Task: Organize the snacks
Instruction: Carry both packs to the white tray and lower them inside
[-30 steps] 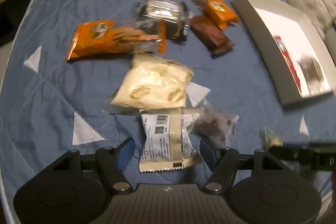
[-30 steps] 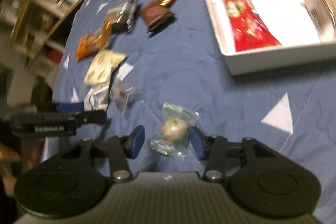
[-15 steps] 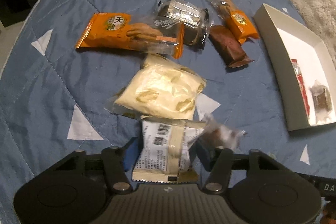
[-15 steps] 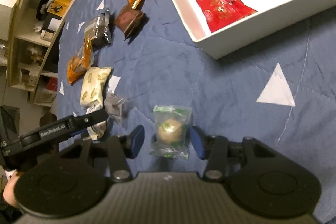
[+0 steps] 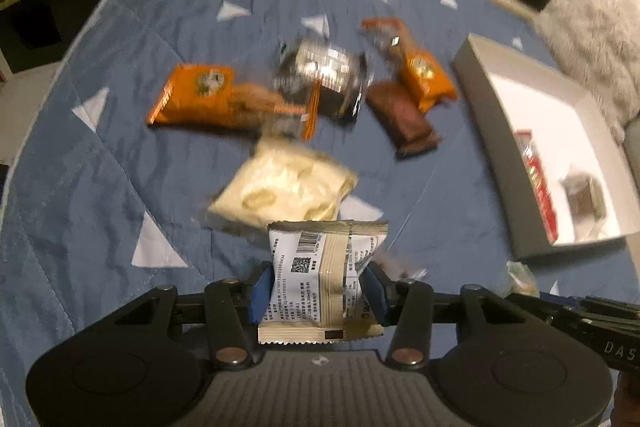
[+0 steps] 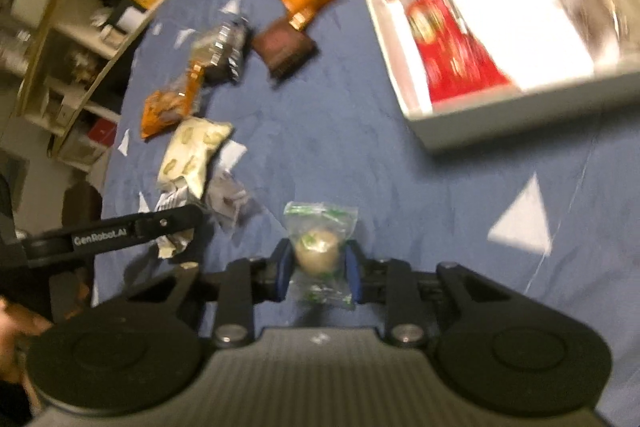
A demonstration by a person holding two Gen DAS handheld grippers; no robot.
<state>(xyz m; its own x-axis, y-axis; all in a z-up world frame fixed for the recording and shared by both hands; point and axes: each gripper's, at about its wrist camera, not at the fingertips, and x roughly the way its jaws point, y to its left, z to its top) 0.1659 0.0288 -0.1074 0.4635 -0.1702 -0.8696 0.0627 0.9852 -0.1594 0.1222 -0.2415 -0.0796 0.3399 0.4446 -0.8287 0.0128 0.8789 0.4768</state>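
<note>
Orange packets [image 5: 224,103] lie mid-bed; left tool [image 5: 318,293] clamps barcode packet [image 5: 324,279], right tool [image 6: 318,273] clamps green-wrapped sweet [image 6: 318,247].

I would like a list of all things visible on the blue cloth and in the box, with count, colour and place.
white barcode packet: 1, white and beige, clamped in left tool
clear ball snack: 1, clear and green, clamped in right tool
cream packet: 1, pale yellow, middle of cloth
orange packets: 2, orange, far side; second
silver-black packet: 1, between them
brown packet: 1, brown, near box
white box: 1, right
red packet: 1, inside box
dark packet: 1, inside box
left tool: shut
right tool: shut
</note>
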